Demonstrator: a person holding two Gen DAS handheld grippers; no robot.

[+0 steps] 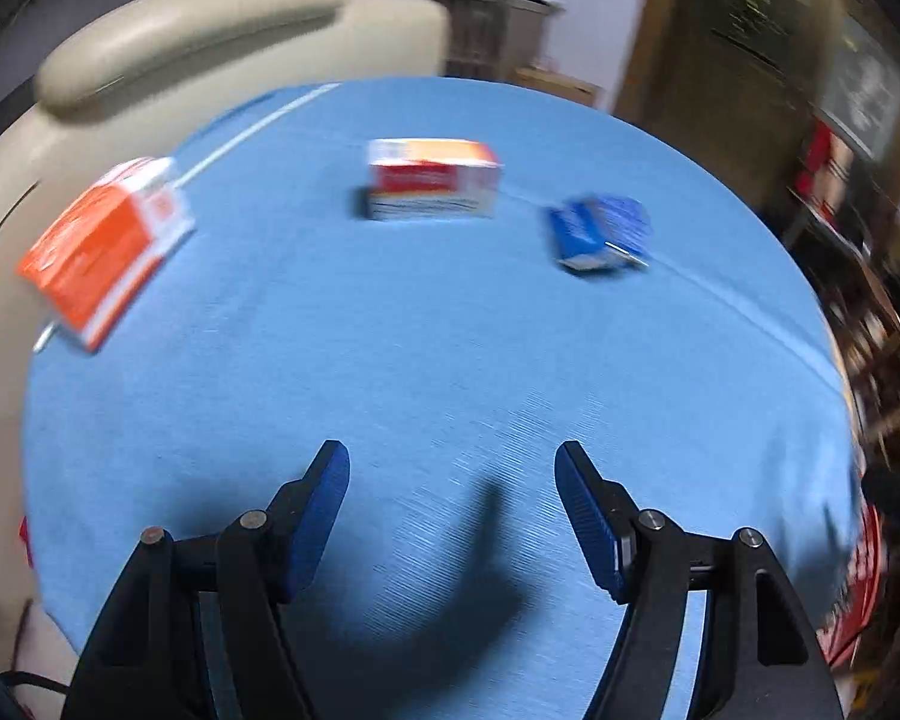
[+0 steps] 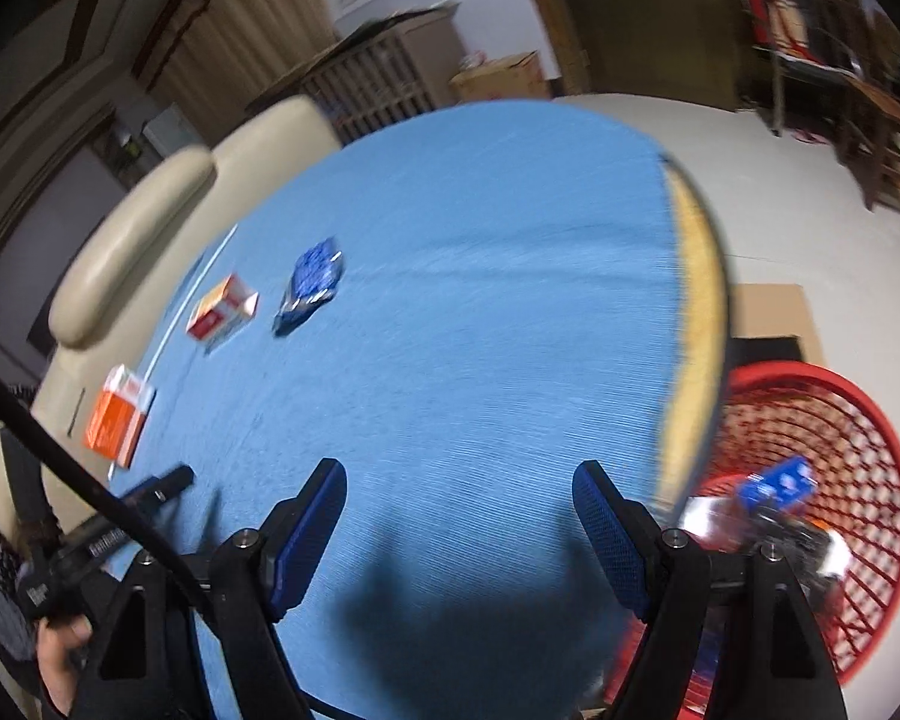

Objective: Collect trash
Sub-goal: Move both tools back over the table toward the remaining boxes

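Left wrist view: the left claw [image 1: 452,474] stands open and empty over the blue worktop [image 1: 390,330]. Ahead, well apart from it, lie three pieces of trash: an orange box [image 1: 105,246] far left at the edge, a red-and-white box [image 1: 433,179] straight ahead with its long side across, and a blue packet [image 1: 600,231] to the right. Nothing blocks the way.

Right wrist view: the right claw [image 2: 459,489] is open and empty too. The same trash lies far off to its upper left, so the left claw looks nearer. A red basket [image 2: 870,432] with trash inside stands beside the worktop's right edge.
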